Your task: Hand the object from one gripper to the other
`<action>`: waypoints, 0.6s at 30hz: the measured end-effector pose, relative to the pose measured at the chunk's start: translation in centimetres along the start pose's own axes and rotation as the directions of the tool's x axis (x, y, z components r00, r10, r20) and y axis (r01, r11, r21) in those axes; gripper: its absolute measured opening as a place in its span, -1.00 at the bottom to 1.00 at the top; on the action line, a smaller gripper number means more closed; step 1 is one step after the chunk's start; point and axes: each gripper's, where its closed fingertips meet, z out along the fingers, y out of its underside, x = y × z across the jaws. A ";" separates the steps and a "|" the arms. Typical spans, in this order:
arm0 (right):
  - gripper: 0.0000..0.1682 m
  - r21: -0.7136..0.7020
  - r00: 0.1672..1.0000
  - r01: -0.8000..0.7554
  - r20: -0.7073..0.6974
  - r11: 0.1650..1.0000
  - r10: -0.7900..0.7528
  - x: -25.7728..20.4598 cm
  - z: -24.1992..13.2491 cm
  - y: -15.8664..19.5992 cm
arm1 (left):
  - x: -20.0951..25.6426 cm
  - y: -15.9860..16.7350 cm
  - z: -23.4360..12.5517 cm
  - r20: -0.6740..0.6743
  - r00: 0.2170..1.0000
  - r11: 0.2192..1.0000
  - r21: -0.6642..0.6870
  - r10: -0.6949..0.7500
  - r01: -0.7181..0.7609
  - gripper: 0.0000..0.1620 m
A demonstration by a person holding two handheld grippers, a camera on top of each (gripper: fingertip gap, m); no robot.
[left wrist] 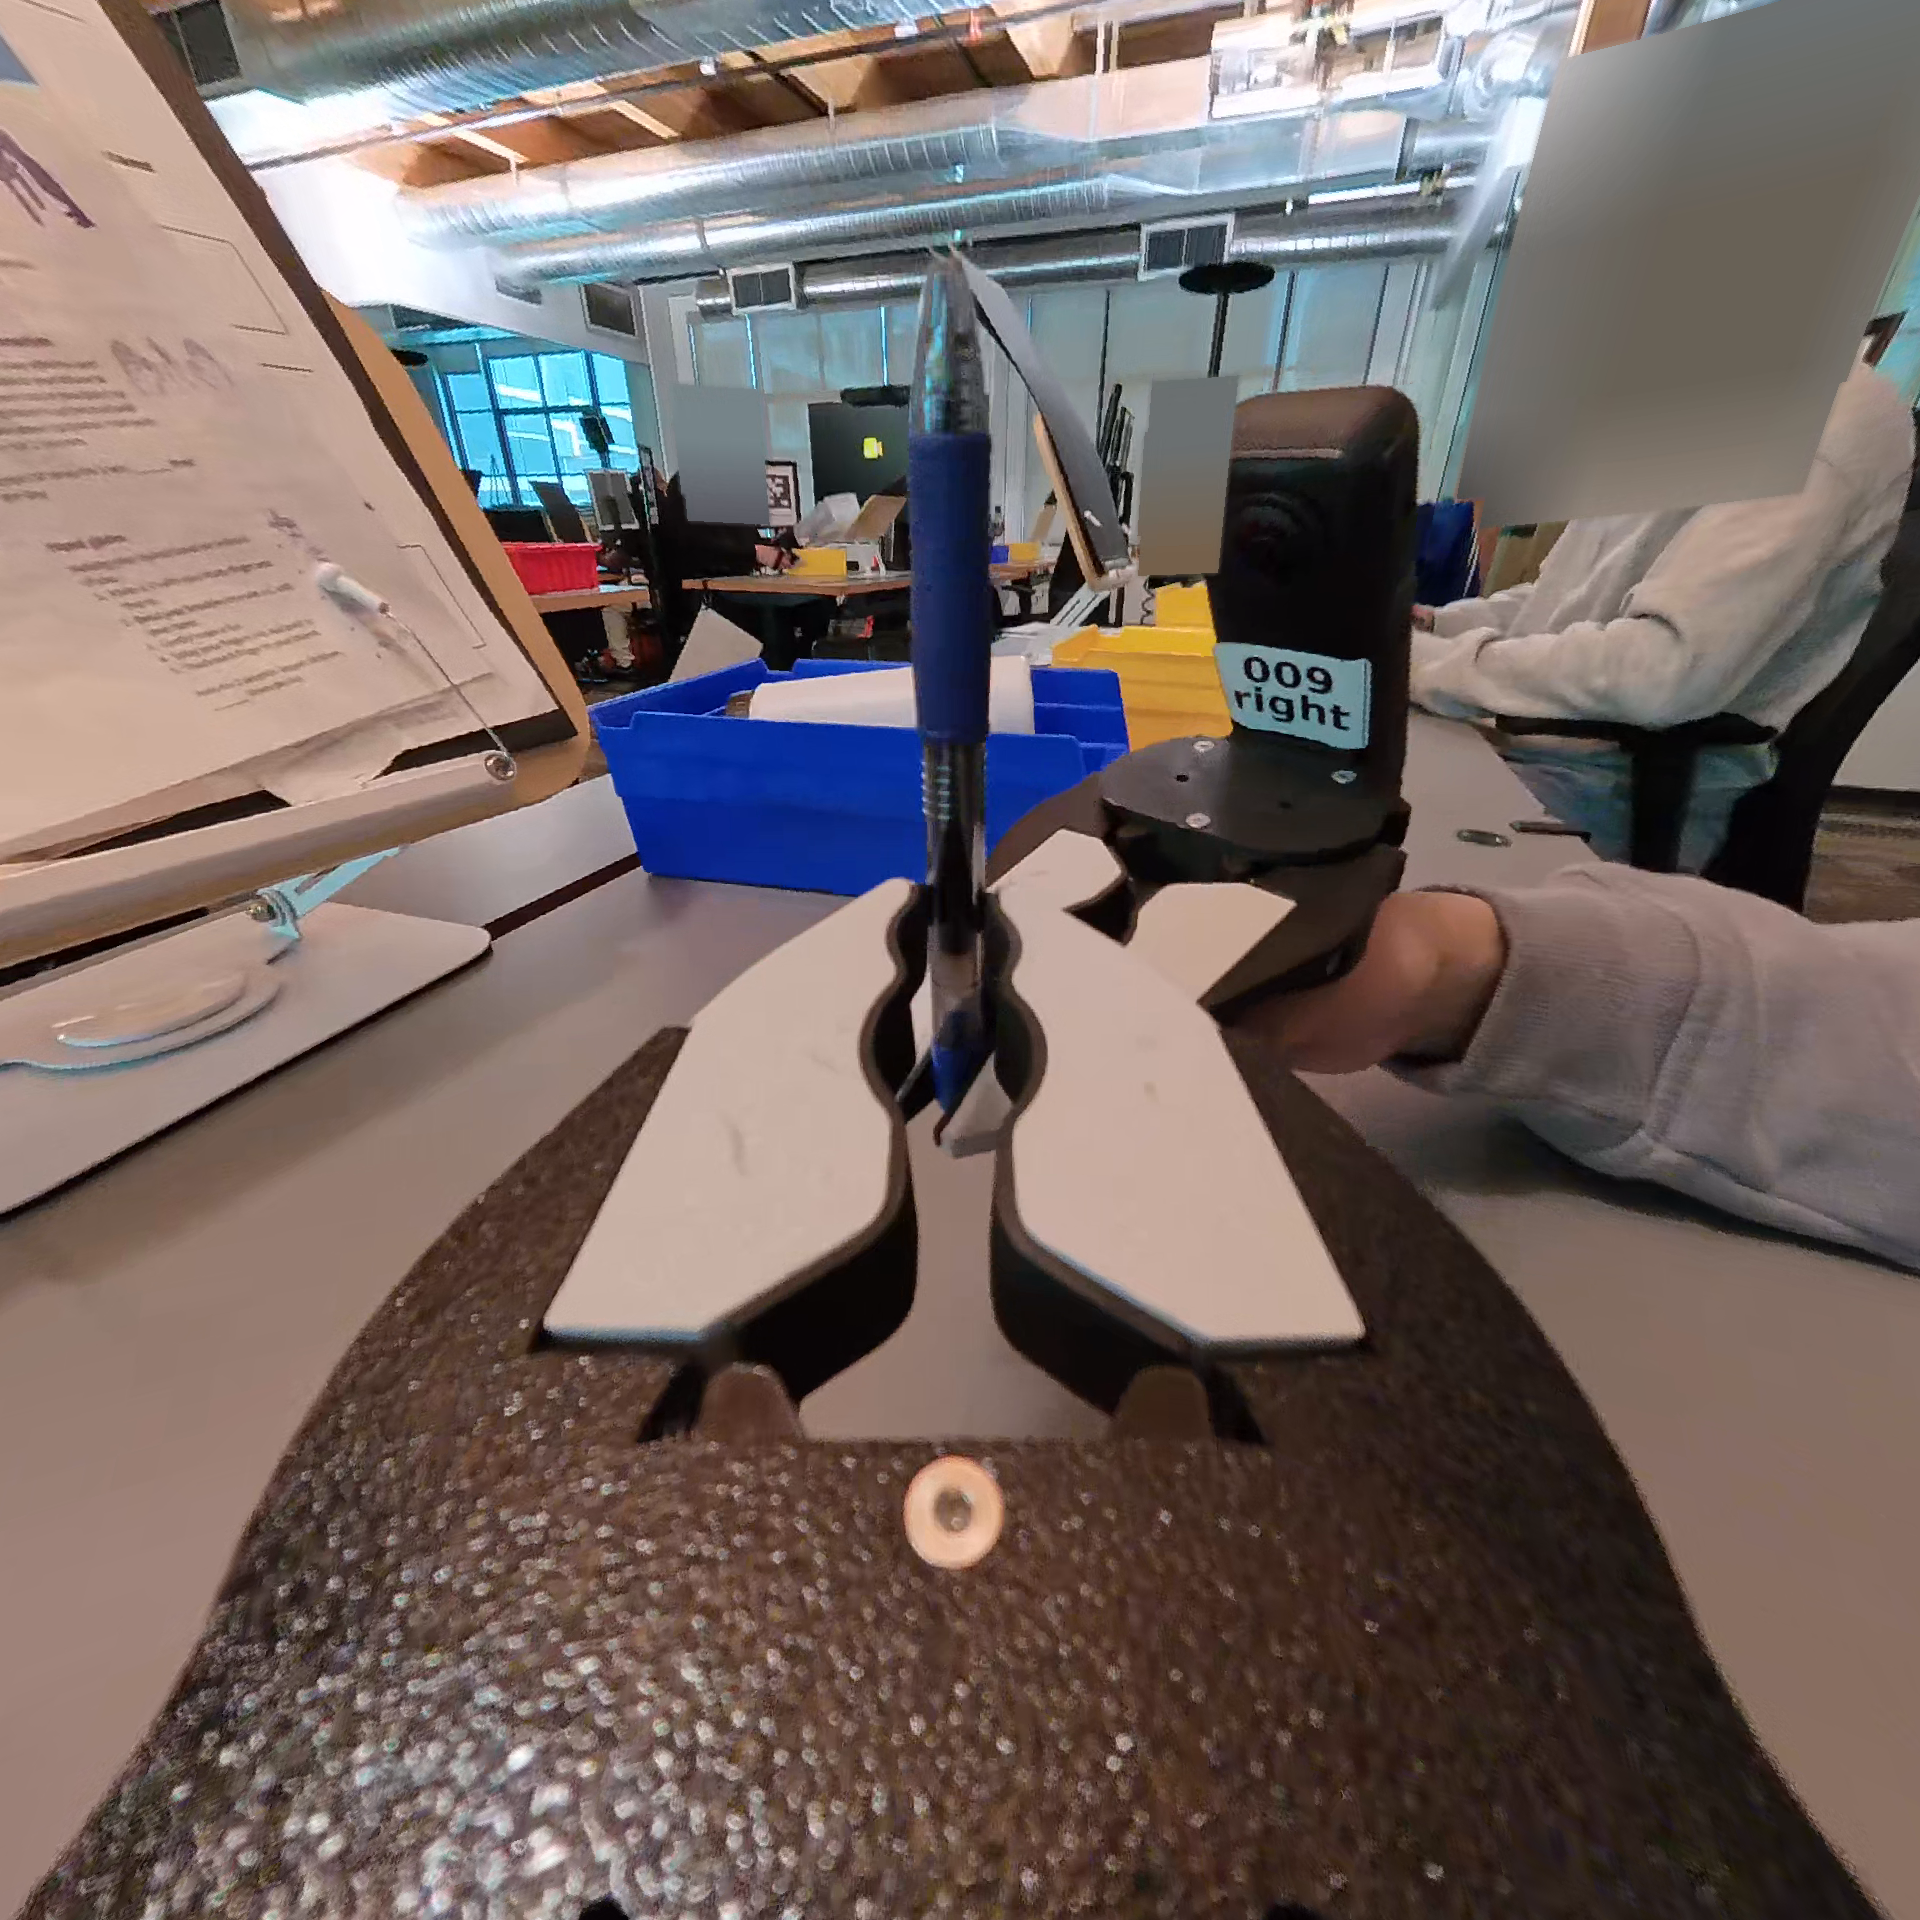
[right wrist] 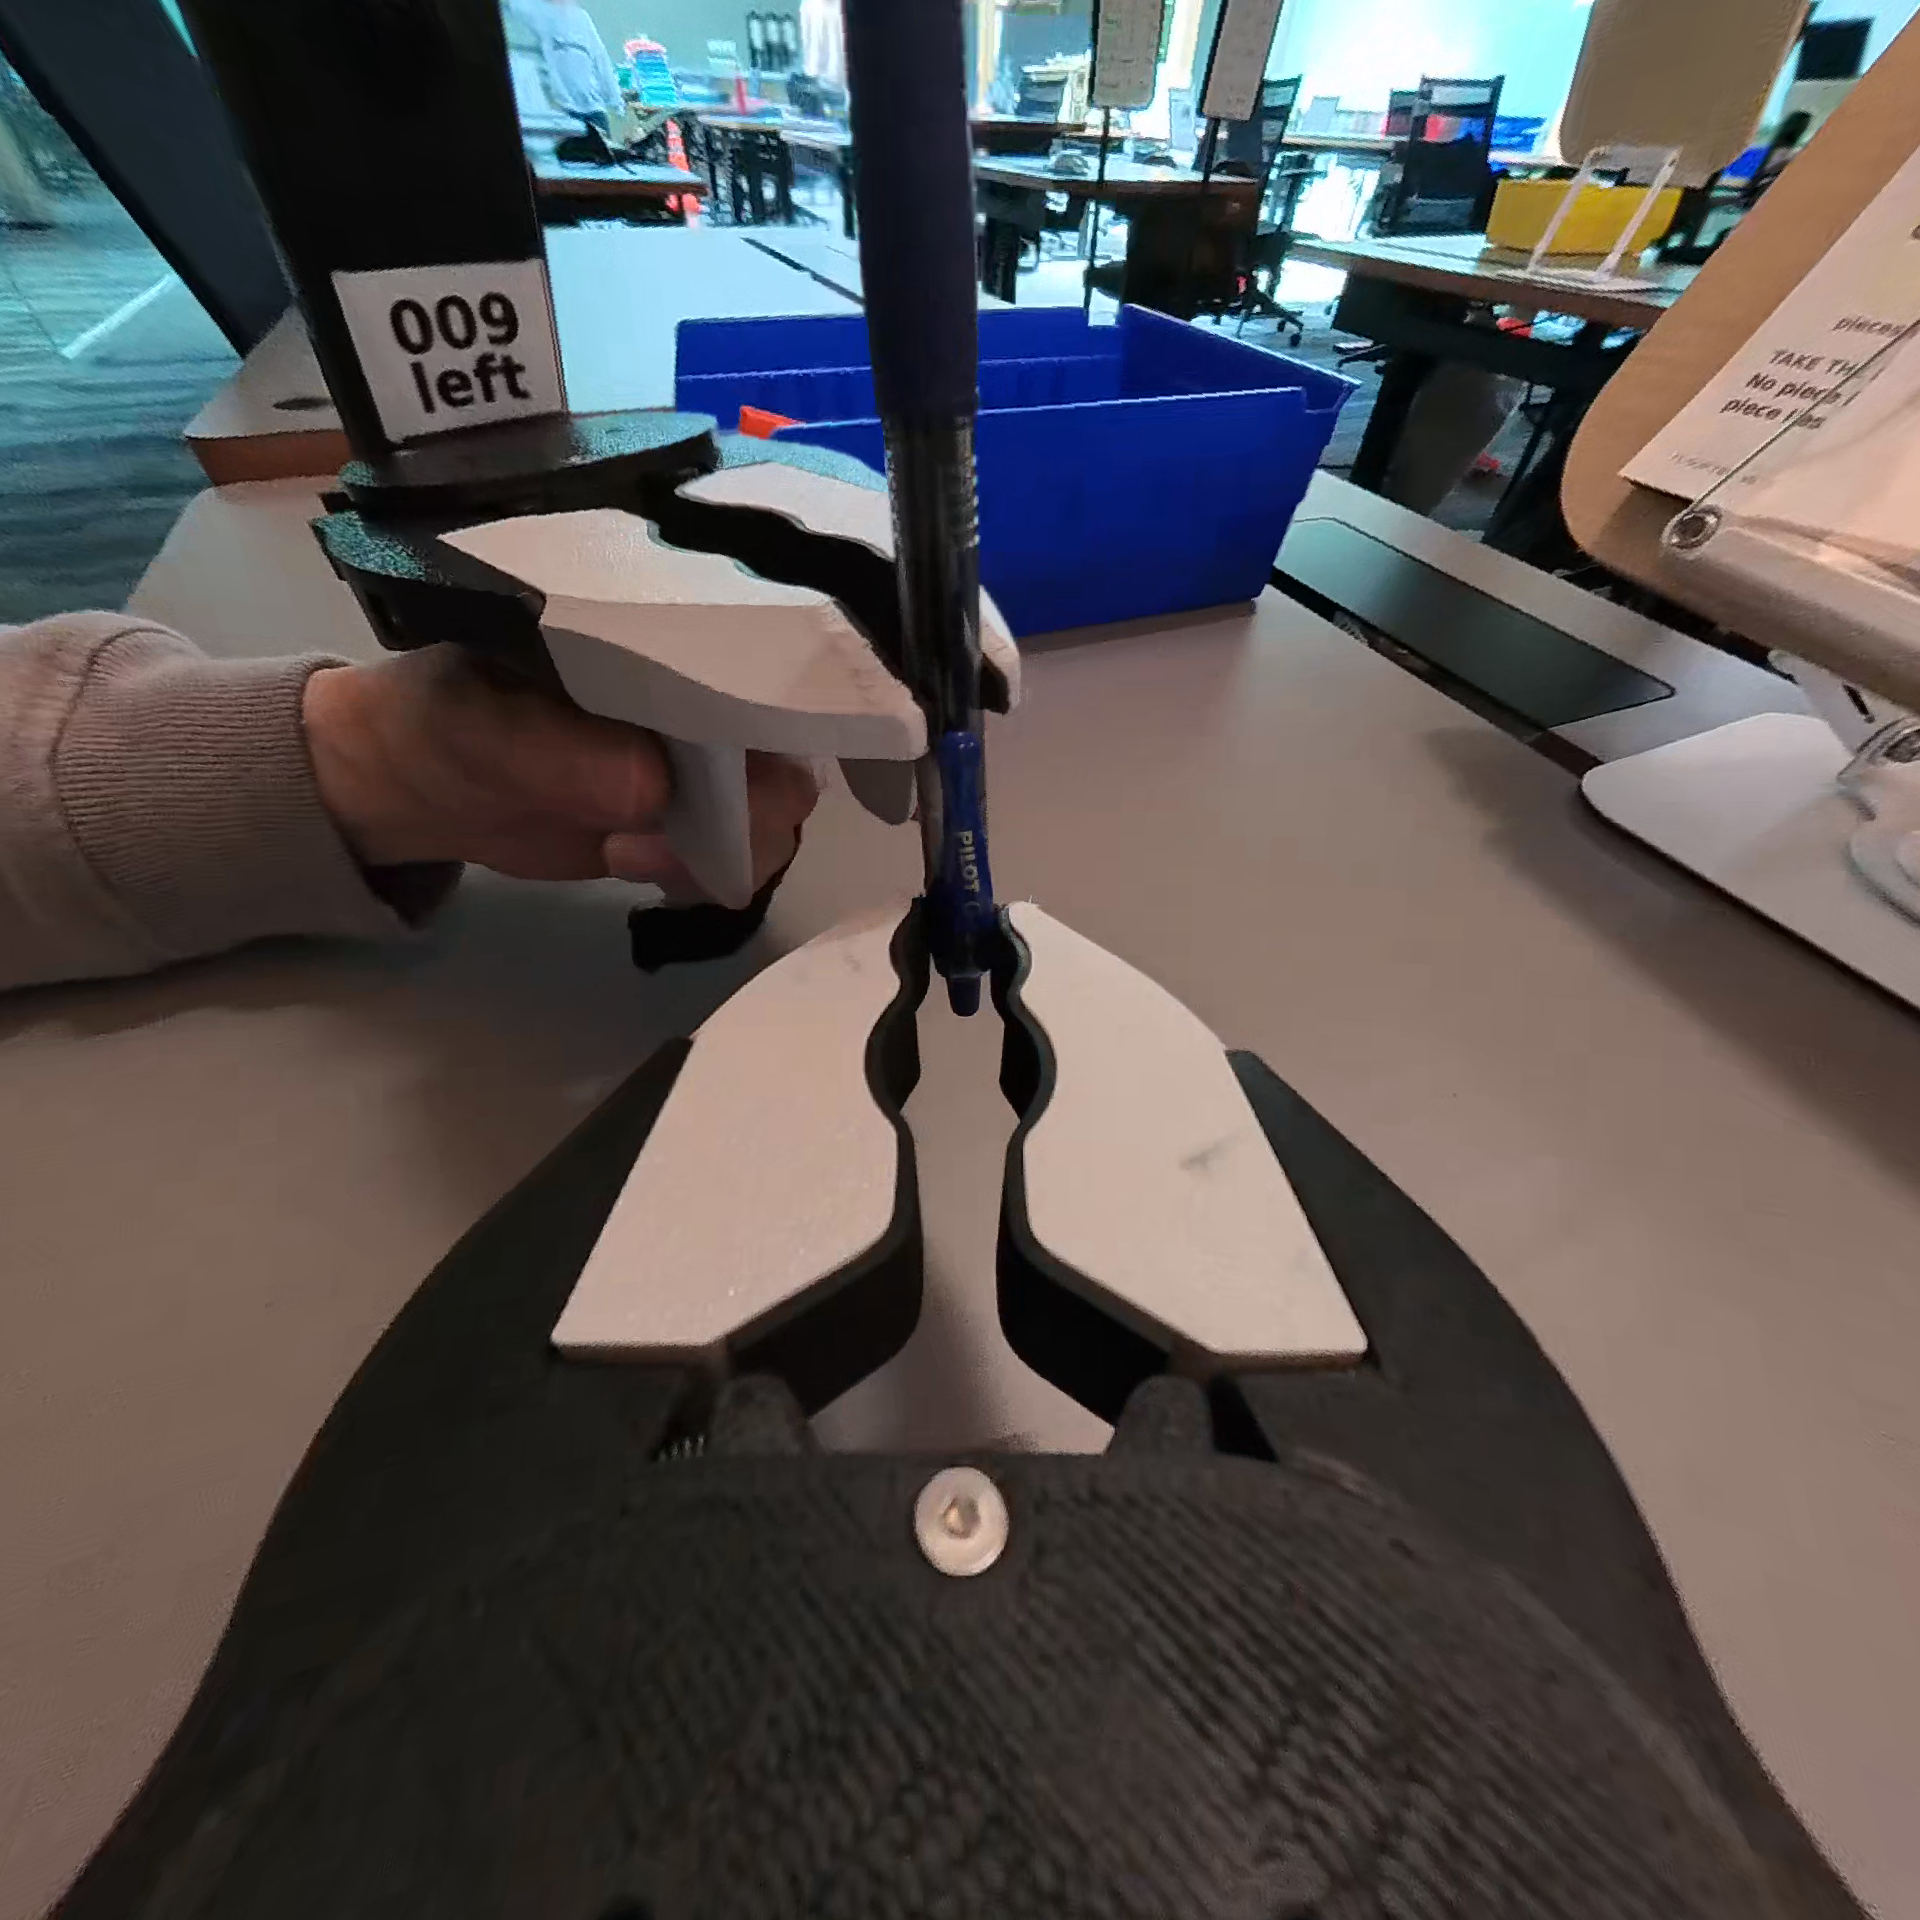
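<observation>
A blue pen (left wrist: pixel 948 582) stands upright above the grey table (left wrist: pixel 582 997). My left gripper (left wrist: pixel 951 925) is shut on its clear lower barrel, below the blue grip. My right gripper (right wrist: pixel 961 940) is shut on the pen's (right wrist: pixel 920 260) bottom clip end, just under the left gripper (right wrist: pixel 951 681). In the left wrist view the right gripper comes in from the right, its fingers (left wrist: pixel 1216 925) reaching under my left fingertips. Both grippers hold the pen at once, each held by a hand in a grey sleeve.
A blue bin (left wrist: pixel 831 821) sits on the table behind the pen; it also shows in the right wrist view (right wrist: pixel 1143 499). A tilted document stand with papers (left wrist: pixel 208 520) is on the left. Yellow bins (left wrist: pixel 1143 665) and a seated person (left wrist: pixel 1662 623) are beyond.
</observation>
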 end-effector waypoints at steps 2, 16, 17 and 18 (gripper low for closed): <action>-0.84 0.029 1.000 -0.029 0.000 0.999 0.029 0.3 -0.3 -0.2 | -0.3 -0.1 -0.1 0.027 1.000 1.000 -0.007 0.007 -0.007 -0.89; -0.88 0.380 0.989 0.094 -0.143 0.920 -0.042 1.1 -3.3 -5.8 | -2.1 4.2 0.1 0.135 0.906 0.861 -0.394 0.401 -0.323 -0.89; -0.88 0.378 0.991 0.084 -0.126 0.922 -0.039 1.0 -3.4 -5.9 | -1.9 4.1 0.2 0.126 0.913 0.869 -0.380 0.389 -0.317 -0.89; -0.88 0.387 0.993 0.070 -0.116 0.919 -0.026 1.0 -3.6 -6.2 | -1.7 3.9 0.2 0.118 0.922 0.883 -0.353 0.370 -0.309 -0.88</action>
